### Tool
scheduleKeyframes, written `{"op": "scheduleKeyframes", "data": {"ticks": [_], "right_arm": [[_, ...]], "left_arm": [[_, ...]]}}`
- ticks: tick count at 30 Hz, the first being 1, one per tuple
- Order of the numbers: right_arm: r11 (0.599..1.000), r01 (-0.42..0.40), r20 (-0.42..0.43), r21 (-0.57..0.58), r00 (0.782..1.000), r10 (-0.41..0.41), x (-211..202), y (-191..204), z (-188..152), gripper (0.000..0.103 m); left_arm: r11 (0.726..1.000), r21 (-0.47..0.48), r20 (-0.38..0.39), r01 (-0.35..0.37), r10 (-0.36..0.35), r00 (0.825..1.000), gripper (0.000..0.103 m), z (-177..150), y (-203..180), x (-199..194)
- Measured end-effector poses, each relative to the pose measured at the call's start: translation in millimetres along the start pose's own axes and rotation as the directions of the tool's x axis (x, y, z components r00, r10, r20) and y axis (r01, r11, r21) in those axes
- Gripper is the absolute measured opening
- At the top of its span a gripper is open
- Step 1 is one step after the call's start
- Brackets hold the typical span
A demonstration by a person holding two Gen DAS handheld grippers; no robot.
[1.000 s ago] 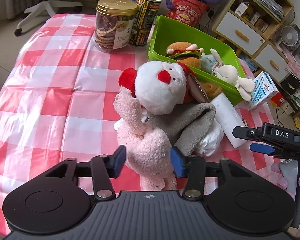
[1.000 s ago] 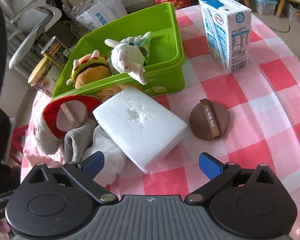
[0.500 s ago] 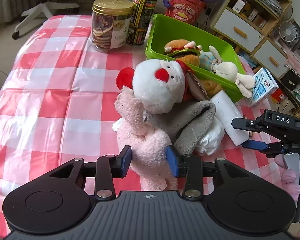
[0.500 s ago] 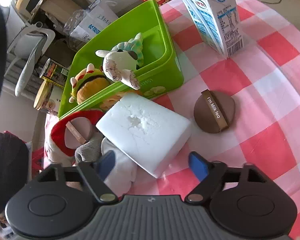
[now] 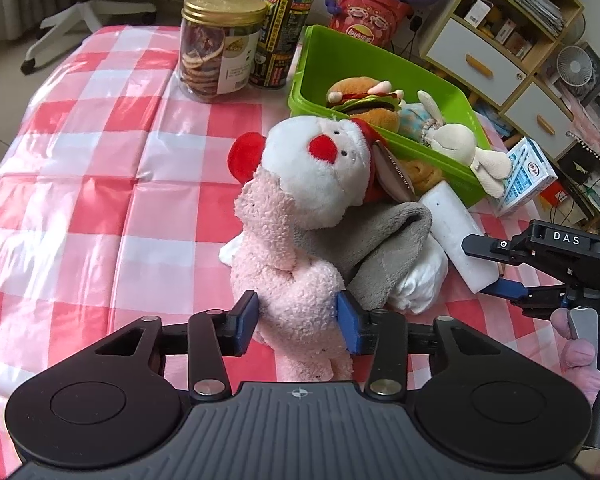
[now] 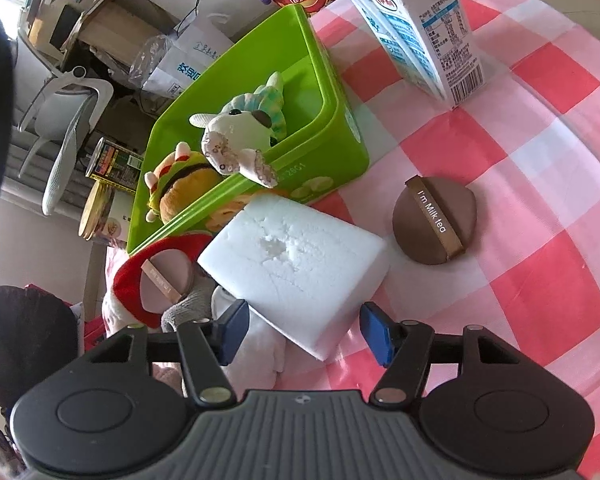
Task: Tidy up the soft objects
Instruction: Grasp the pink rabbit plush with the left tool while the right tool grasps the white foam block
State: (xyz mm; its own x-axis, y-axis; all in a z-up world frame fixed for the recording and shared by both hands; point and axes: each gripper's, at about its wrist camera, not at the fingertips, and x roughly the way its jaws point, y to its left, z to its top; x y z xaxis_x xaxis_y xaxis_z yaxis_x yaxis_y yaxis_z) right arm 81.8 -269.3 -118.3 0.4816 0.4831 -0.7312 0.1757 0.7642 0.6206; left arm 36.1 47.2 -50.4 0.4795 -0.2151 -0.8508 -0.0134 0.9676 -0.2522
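Note:
My left gripper (image 5: pixel 297 317) is shut on the pink plush body of a white-headed, red-nosed plush toy (image 5: pixel 296 248) lying on a pile of grey cloth (image 5: pixel 384 236) and white cloth (image 5: pixel 420 276). A white foam block (image 6: pixel 296 268) lies beside the pile. My right gripper (image 6: pixel 304 330) is open, its blue pads on either side of the block's near corner; it also shows in the left wrist view (image 5: pixel 540 268). A green bin (image 5: pixel 380 80) holds a burger plush (image 5: pixel 364 98) and a bunny plush (image 5: pixel 456 144).
A brown round puff (image 6: pixel 436 224) lies on the checked tablecloth right of the foam block; another (image 6: pixel 166 276) rests on the plush toy. A milk carton (image 6: pixel 420 28) stands behind. A cookie jar (image 5: pixel 220 44) and a can (image 5: pixel 280 36) stand left of the bin.
My left gripper has closed onto the pink plush body. My right gripper has moved forward so its pads flank the foam block's near corner.

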Motion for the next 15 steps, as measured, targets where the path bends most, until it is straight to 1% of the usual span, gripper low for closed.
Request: {"op": "scheduleKeyframes", "data": {"ticks": [1,4,9,15], "right_arm": [[1.000,0.001,0.002,-0.005,1.000,-0.001,-0.2,0.6,-0.2,0.037],[0.999,0.009,0.011,-0.031,1.000,-0.009,-4.8,2.7,-2.6,0.033],[0.998,-0.004,0.015,-0.066,1.000,0.005,-12.2,11.0,-3.5,0.032],[0.998,-0.015,-0.004,-0.061,1.000,0.015,-21.9,14.0,-6.9,0.032]], "left_arm": [[1.000,0.008,0.007,-0.003,0.003,1.000,0.037,-0.2,-1.2,-1.0],[1.000,0.029,0.017,-0.008,0.007,1.000,0.034,-0.1,-4.1,-3.5],[1.000,0.023,0.031,0.002,-0.003,1.000,0.033,1.2,-2.3,-8.0],[1.000,0.001,0.067,0.022,-0.022,0.998,0.032,3.5,1.0,-19.5]]}}
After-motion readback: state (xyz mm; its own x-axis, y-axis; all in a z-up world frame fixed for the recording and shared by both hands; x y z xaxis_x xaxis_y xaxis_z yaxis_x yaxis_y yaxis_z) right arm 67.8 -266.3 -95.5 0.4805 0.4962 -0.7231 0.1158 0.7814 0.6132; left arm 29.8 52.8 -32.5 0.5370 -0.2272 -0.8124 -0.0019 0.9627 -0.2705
